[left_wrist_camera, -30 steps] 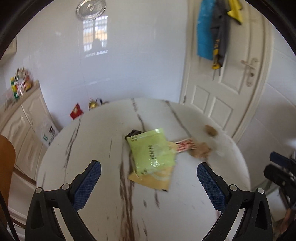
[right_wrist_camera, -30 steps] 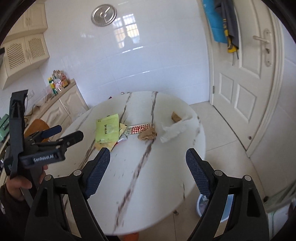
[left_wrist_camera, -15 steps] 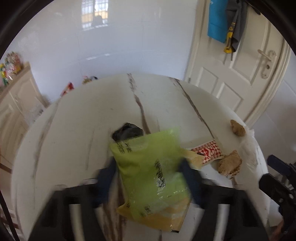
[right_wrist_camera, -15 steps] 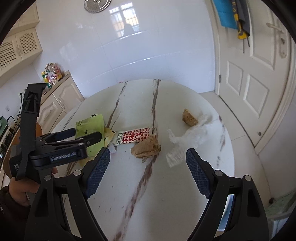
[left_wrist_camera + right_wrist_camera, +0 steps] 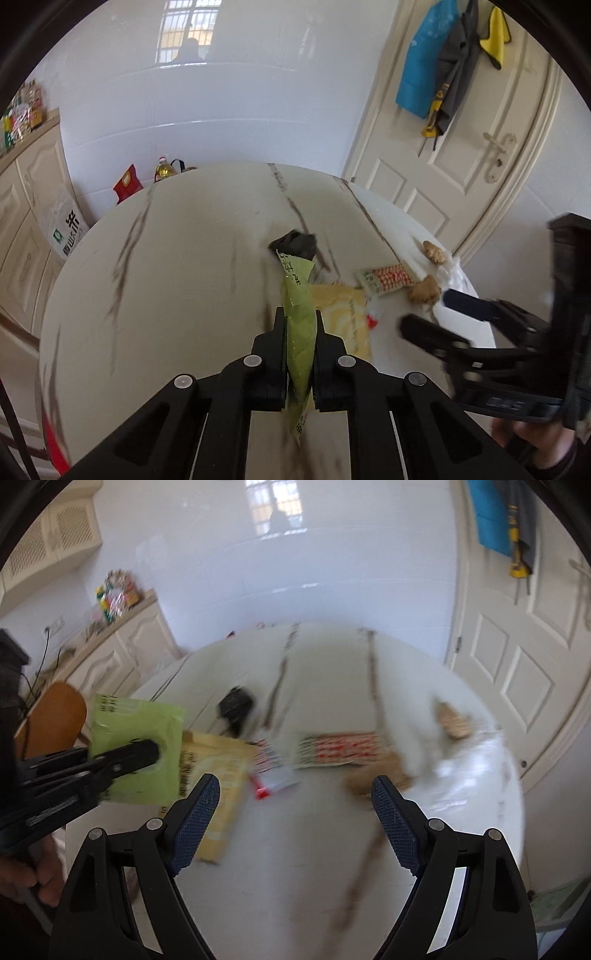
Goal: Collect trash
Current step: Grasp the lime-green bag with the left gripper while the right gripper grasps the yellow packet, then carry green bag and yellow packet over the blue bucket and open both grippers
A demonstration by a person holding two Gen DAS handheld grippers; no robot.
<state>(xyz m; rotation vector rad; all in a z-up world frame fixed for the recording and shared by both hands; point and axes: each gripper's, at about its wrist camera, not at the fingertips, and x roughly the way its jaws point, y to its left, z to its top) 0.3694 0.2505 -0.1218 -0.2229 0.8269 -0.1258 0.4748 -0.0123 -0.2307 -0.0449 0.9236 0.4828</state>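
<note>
We see the left gripper point(image 5: 300, 325) with its fingers clamped on the green wrapper point(image 5: 298, 317), a thin, glossy lime-green plastic packet with dark print along one edge; it stands edge-on between the fingers in the left wrist view, and in the right wrist view it shows as a flat rectangle point(image 5: 136, 749) lifted off the tabletop point(image 5: 177, 266), at the left side

Right gripper point(image 5: 291, 812) hangs over the tabletop with its fingers spread wide, nothing between them; the pads point(image 5: 195, 823) are dark blue with a knurled texture

Tabletop is round, white stone-look with brown veins, smooth and shiny

Other trash lying on it: a flat yellow packet point(image 5: 343, 314) just beside the green one, matte with a pale pattern; a crumpled black wrapper point(image 5: 295, 245) beyond the green packet's far tip; a red-and-white checked paper packet point(image 5: 386, 277), oblong; a small red-tipped clear sachet point(image 5: 271, 775), blurred; two lumpy brown pieces point(image 5: 424, 290) and point(image 5: 434, 253), rough surface, near the right rim; a crinkled clear plastic bag point(image 5: 461, 768) at the right edge, partly blurred

Right wrist view is motion-blurred, so we cannot read the print

Behind: white panelled door point(image 5: 472, 177) with clothes hanging on it, glossy white tiled wall, cream cabinet point(image 5: 122, 657), brown wooden chair back point(image 5: 51, 716)
</note>
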